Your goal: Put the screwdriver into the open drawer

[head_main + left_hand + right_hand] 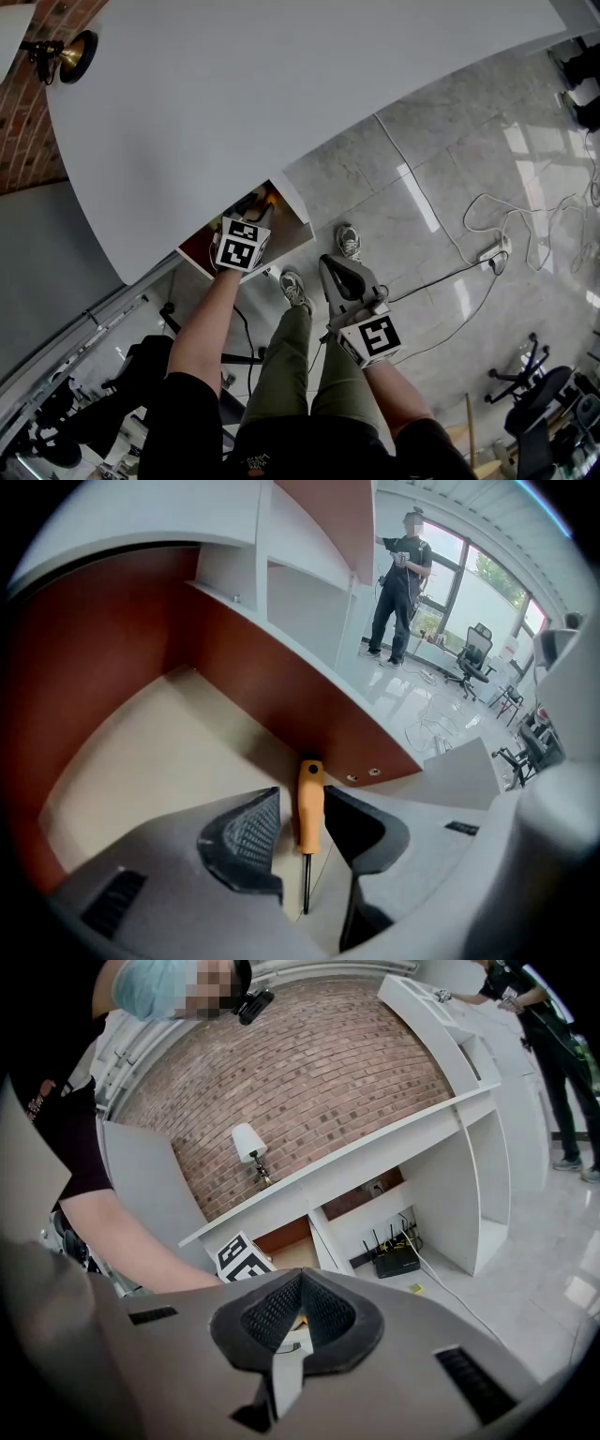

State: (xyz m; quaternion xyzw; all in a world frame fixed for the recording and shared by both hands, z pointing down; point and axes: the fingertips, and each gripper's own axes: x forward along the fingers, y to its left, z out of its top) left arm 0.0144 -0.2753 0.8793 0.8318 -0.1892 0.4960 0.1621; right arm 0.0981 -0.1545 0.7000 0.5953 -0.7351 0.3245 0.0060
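Observation:
An orange-handled screwdriver (310, 803) with a dark shaft lies on the pale floor of the open drawer (159, 752), its handle end against the red-brown drawer wall. My left gripper (300, 803) points down into the drawer with its jaws open on either side of the handle, and a gap shows beside each pad. In the head view the left gripper (260, 212) hangs over the drawer (292, 228), which sticks out from under the white desk. My right gripper (332, 264) is held in the air over the floor; its jaws (299, 1277) are shut with nothing between them.
The white desk top (281, 94) covers most of the drawer. A lamp (70, 56) stands by the brick wall. Cables and a power strip (494, 251) lie on the tiled floor at the right. A router (397, 1261) sits under the desk. A person (397, 583) stands far off.

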